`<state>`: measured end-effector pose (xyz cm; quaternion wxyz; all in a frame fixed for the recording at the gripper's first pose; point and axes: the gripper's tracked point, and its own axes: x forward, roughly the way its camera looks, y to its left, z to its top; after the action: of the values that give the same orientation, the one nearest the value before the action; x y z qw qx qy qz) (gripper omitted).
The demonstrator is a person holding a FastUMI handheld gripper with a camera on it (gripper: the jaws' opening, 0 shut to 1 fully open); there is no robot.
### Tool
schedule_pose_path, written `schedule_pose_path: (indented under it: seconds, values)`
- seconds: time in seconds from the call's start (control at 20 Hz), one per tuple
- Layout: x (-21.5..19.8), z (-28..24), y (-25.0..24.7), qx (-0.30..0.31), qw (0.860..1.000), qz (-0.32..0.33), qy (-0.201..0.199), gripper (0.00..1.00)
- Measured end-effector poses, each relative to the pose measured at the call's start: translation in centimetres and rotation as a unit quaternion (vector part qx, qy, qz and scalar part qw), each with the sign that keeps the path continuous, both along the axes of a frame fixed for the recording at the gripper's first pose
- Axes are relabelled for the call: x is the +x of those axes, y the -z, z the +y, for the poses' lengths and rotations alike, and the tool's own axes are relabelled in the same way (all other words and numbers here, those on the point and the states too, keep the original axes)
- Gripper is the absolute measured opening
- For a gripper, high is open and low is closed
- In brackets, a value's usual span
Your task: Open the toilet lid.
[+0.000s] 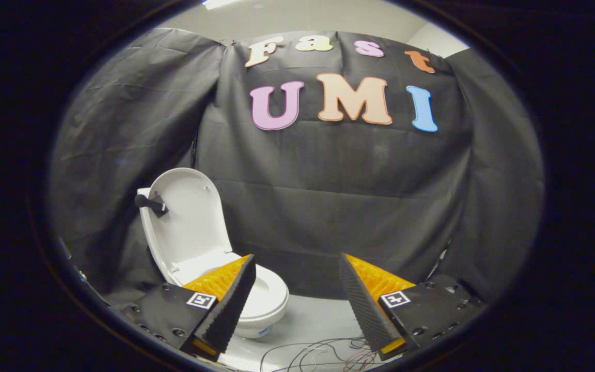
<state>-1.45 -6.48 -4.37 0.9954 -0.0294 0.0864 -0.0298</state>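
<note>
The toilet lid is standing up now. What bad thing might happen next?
The lid stands nearly upright with nothing holding it, since the gripper is open and set back from it, so it might tip and slam onto the seat. Loose wires lie on the floor just below the fingers; if the gripper drops lower, it could snag them.
</note>
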Motion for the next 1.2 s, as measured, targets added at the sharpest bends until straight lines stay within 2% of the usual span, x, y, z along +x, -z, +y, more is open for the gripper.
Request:
schedule_pose_path:
  seconds: [0.35, 0.75, 0.95, 1.2]
  values:
    - [-1.7, -1.5, 1.8, 0.016, 1.0, 0.002, 0.012, 0.99]
    - [-3.4, -1.0, 3.0, 0.035, 0.999, 0.041, -0.011, 0.99]
    - [-3.8, -0.7, 2.5, 0.044, 0.998, 0.031, -0.021, 1.0]
    - [-4.3, -0.9, 0.4, 0.057, 0.998, -0.012, -0.026, 0.99]
